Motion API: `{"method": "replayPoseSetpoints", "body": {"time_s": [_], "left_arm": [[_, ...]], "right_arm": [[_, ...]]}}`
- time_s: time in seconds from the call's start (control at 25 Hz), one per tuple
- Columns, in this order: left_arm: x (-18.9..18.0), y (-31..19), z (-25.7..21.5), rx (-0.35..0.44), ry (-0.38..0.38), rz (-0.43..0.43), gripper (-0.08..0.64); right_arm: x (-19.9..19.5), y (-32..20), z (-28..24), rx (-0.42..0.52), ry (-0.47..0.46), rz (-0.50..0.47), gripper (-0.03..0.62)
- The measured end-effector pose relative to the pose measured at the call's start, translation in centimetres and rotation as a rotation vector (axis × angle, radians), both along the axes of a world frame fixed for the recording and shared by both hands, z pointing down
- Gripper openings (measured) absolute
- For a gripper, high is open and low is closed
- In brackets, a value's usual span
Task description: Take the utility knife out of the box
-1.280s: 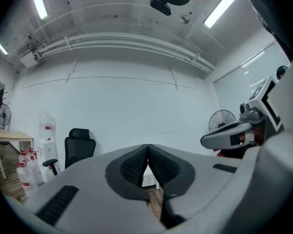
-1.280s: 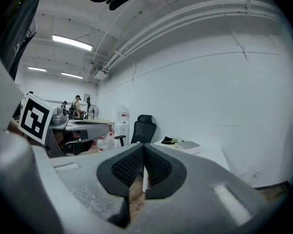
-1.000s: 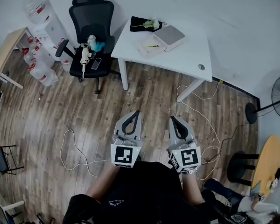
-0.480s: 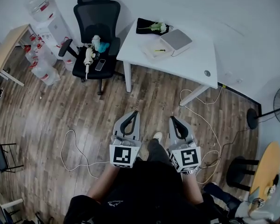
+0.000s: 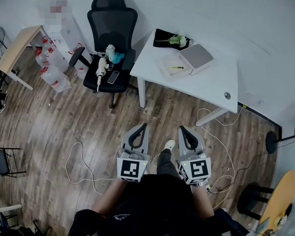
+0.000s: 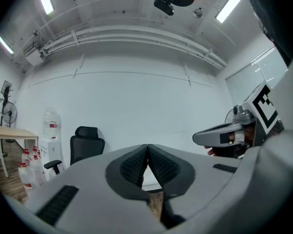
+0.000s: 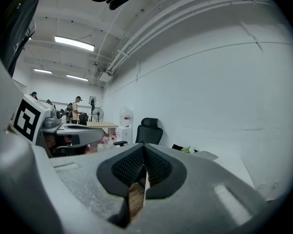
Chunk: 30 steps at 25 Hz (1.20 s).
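Note:
A grey flat box (image 5: 200, 57) sits on the white table (image 5: 211, 85) at the far side of the room. Beside it lies a clear tray (image 5: 168, 65) holding a small yellow thing (image 5: 177, 68), too small to identify. I cannot pick out a utility knife. My left gripper (image 5: 145, 125) and right gripper (image 5: 181, 128) are held side by side over the wooden floor, well short of the table. Both are shut and hold nothing. In the left gripper view the left gripper (image 6: 147, 146) has its pads pressed together. The right gripper (image 7: 143, 146) shows the same in the right gripper view.
A black office chair (image 5: 113, 36) with a bottle, a phone and a white tool on its seat stands left of the table. Water bottles (image 5: 51, 75) and a wooden desk (image 5: 17, 48) are at far left. Cables (image 5: 76, 163) lie across the floor. A black cloth with flowers (image 5: 171, 39) lies on the table.
The view has shifted forward: table and chair now sit lower and nearer in the head view. A foot has stepped out between the grippers. Both grippers stay shut.

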<state>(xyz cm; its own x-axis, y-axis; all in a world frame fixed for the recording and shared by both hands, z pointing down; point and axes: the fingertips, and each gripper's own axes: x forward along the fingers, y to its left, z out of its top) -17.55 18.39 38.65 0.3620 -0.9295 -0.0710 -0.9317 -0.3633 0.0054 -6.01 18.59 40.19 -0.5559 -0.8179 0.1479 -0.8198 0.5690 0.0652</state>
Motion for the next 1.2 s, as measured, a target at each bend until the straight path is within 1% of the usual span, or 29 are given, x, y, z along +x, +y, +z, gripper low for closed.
{"method": "replayPoseSetpoints", "body": {"time_s": [0.2,0.36,0.6,0.76,1.0,1.08,1.2], "left_arm": [[1.7,-4.7,0.0,0.009,-0.011,-0.008,0.006],[2.8,-8.6,-0.2,0.0,-0.022,-0.015,0.006],[3.9,-14.4,-0.7,-0.007,-0.004,-0.074,0.006],[5.8,-18.1,-1.3,0.016,-0.024,-0.095,0.006],[7.8,-23.0,-1.8,0.03,-0.034,-0.156,0.006],[8.1,-24.2,-1.7,0.024,-0.043,-0.183,0.006],[8.1,-25.7,-1.1,-0.007,-0.04,-0.222,0.006]], "right_arm": [[1.0,-5.2,0.9,-0.017,-0.002,-0.027,0.005],[2.4,-9.5,0.7,-0.028,-0.009,-0.039,0.005],[3.2,-15.6,0.6,-0.033,-0.004,-0.101,0.005],[4.4,-19.9,0.2,-0.031,-0.011,-0.136,0.005],[6.4,-25.7,-0.3,-0.013,-0.022,-0.188,0.005],[6.9,-27.1,-0.6,0.0,-0.026,-0.206,0.005],[7.7,-28.6,-0.6,0.006,-0.024,-0.208,0.005]]}}
